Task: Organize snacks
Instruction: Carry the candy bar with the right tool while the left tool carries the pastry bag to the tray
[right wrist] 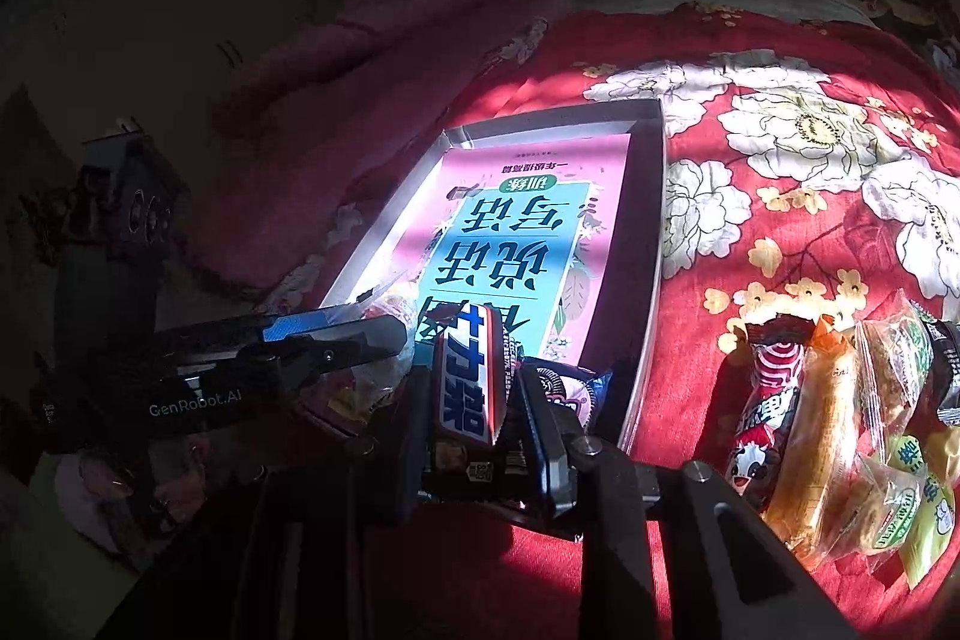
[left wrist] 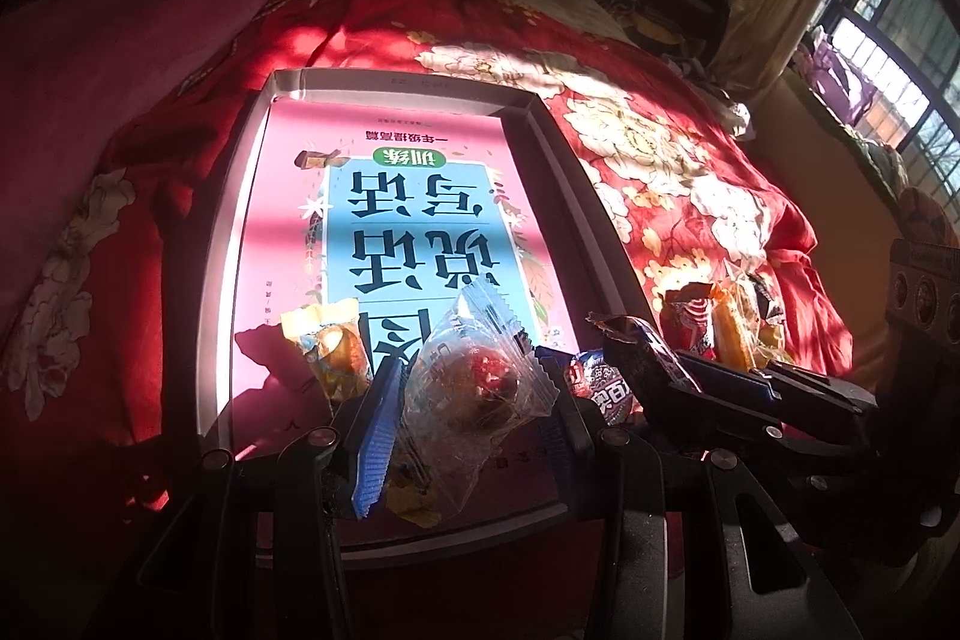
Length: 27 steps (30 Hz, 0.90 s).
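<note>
A shallow box [left wrist: 552, 142] with a pink and blue book cover inside lies on a red floral quilt. My left gripper [left wrist: 465, 400] is shut on a clear-wrapped pastry [left wrist: 474, 388] over the box's near end. A yellow wrapped snack [left wrist: 330, 352] lies in the box beside it. My right gripper [right wrist: 468, 400] is shut on a brown chocolate bar [right wrist: 471, 388] over the box's near right corner [right wrist: 636, 400]. A blue cookie pack [right wrist: 576, 394] lies under it. My right gripper also shows in the left wrist view [left wrist: 708, 382].
A pile of several wrapped snacks [right wrist: 840, 436] lies on the quilt [right wrist: 810, 172] right of the box, also in the left wrist view [left wrist: 720, 322]. A pink blanket [left wrist: 150, 10] is bunched at the left. A window [left wrist: 888, 40] is at the far right.
</note>
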{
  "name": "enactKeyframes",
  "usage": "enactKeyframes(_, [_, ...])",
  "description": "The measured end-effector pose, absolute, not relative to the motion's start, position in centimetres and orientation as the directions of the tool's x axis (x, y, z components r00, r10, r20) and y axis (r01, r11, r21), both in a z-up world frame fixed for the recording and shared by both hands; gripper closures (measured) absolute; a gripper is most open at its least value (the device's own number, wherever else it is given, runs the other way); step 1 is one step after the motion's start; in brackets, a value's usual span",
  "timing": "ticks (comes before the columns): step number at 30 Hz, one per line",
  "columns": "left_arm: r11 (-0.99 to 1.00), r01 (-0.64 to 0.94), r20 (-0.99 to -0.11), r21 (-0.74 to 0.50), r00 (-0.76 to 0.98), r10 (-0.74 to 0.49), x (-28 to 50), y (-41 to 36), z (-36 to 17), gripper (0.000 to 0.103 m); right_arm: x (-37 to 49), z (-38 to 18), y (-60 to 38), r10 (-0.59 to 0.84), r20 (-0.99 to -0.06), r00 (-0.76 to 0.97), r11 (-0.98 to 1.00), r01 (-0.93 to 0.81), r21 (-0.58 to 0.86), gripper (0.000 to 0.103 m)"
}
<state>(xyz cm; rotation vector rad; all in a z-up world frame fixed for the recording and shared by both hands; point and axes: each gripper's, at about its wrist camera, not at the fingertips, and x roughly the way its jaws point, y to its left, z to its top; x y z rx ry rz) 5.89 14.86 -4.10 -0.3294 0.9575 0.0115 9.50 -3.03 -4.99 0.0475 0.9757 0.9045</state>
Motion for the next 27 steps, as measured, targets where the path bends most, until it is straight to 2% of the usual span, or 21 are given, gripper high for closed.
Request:
enactKeyframes(15, [0.97,-0.114,-0.823,-0.216,0.555,-0.118,6.5,13.0,-5.0,0.057,9.9,-5.3,-1.9,0.589,-0.734,0.338,0.701,-0.666,0.256,0.074])
enactKeyframes(27, [0.977,-0.101,-0.826,-0.189,0.554,-0.103,6.6,12.2,-5.3,0.057,10.0,-5.5,-2.4,0.58,-0.733,0.355,0.717,-0.65,0.252,0.074])
